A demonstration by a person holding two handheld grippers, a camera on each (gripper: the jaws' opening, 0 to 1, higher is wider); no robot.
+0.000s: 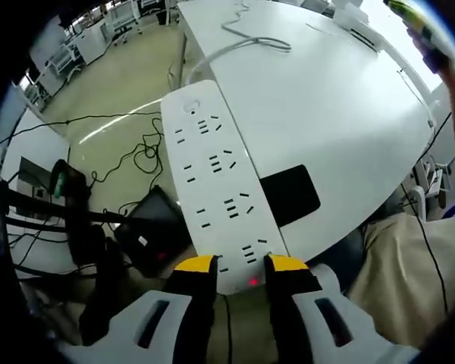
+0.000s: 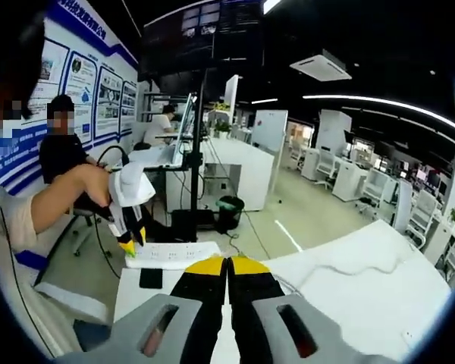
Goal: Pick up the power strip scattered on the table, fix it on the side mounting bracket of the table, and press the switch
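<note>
Strip (image 1: 220,182): one, clamped by left hand-held gripper (image 1: 241,264); table (image 1: 349,129): one

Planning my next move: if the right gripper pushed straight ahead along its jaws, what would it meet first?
Probably the white power strip, lying just beyond the shut right gripper and held by the left gripper; depth is uncertain.

The right gripper (image 2: 227,263) shows yellow-tipped jaws pressed together with nothing between them, above the white table (image 2: 364,280). At far left, the left gripper (image 2: 127,244) grips one end of the white power strip (image 2: 174,254) beside a dark rectangular object (image 2: 150,277).
</note>
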